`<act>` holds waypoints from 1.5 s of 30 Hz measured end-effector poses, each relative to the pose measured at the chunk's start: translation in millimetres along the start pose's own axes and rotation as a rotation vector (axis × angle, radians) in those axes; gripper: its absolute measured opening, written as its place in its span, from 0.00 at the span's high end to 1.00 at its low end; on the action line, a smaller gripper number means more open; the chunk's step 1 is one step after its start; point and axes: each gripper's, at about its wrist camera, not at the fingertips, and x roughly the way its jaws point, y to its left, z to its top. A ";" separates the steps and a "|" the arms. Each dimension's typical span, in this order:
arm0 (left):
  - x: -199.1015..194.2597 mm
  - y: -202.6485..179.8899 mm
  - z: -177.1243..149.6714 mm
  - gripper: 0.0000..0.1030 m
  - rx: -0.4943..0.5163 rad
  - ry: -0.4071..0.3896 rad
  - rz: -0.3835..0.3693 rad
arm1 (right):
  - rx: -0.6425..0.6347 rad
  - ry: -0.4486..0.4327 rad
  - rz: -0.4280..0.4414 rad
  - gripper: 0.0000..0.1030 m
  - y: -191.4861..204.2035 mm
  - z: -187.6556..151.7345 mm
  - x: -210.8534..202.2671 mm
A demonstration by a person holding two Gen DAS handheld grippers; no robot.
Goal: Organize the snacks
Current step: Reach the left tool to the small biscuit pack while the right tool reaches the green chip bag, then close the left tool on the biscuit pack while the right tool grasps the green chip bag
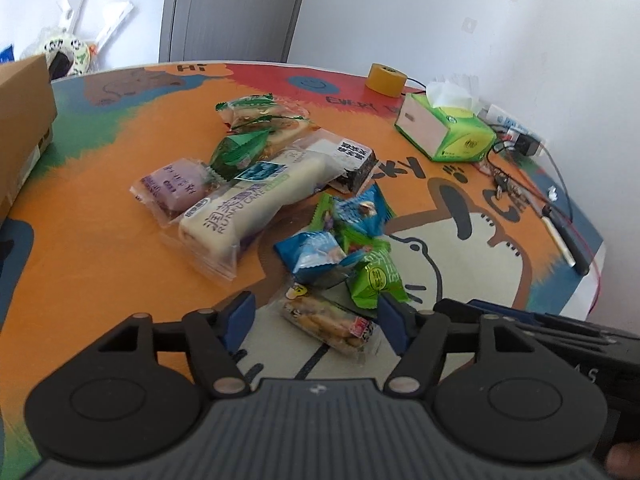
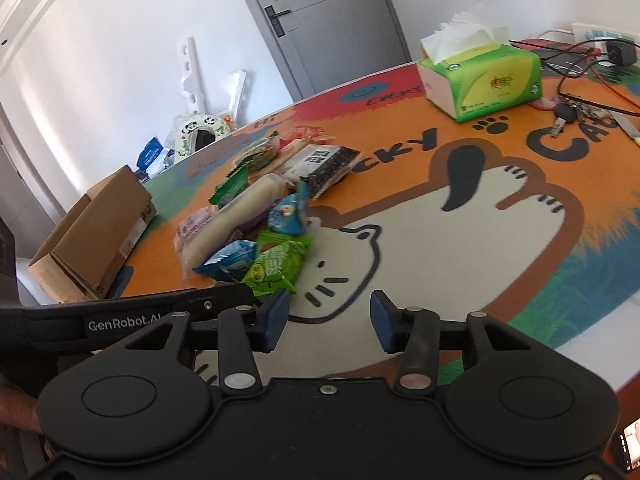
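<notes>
Snack wrappers [image 1: 224,216] are glossy, crinkled plastic film. The box [image 2: 92,236] is matt brown cardboard. The table cover [image 1: 100,248] looks matt, printed. Gripper bodies [image 1: 316,412] are matt black plastic.

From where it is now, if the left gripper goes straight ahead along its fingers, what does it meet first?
Most likely the clear biscuit packet, lying between the open fingers of the left gripper. The green snack packet lies just beyond it; depth is uncertain.

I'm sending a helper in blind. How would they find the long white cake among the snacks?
On the orange cat-print table mat, find the snack pile at its middle. The long white cake lies on the pile's cardboard-box side, beside a purple packet: the pile's longest item, clear-wrapped, with large lettering.
</notes>
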 end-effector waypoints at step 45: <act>-13.8 22.1 -6.2 0.83 0.036 -0.070 0.097 | -0.041 -0.015 0.023 0.54 31.9 12.5 32.8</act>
